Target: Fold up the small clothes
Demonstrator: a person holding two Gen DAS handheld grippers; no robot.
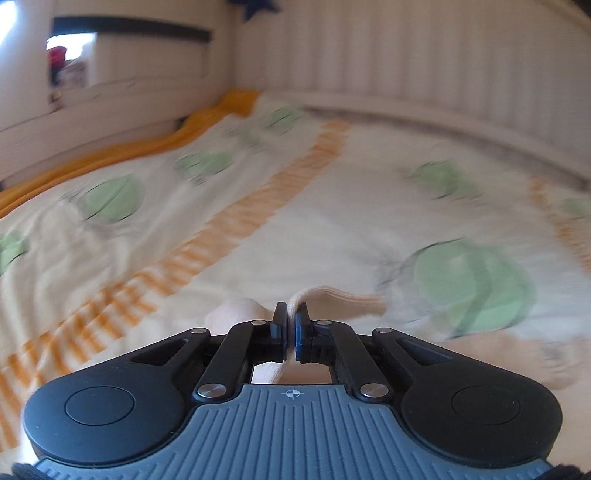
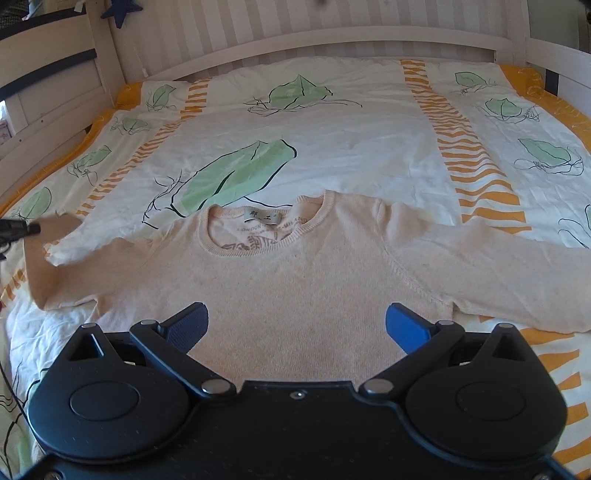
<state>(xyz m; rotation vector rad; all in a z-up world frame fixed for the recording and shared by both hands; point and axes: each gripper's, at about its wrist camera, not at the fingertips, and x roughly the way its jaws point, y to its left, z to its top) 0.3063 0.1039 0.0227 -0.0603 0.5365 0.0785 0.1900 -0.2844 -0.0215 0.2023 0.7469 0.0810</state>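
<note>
Left gripper (image 1: 291,317) pinching my sweater (image 2: 295,280) sleeve (image 1: 343,295) cuff, lifted off bedsheet (image 2: 332,122); right gripper (image 2: 295,325) spread wide over sweater body

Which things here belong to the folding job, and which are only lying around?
Belong to the job:
- peach sweater
- its sleeve cuff, pinched by the left hand-held gripper
- right hand-held gripper, open above the sweater

Only around:
- leaf-print bedsheet
- white bed frame
- blue star
</note>
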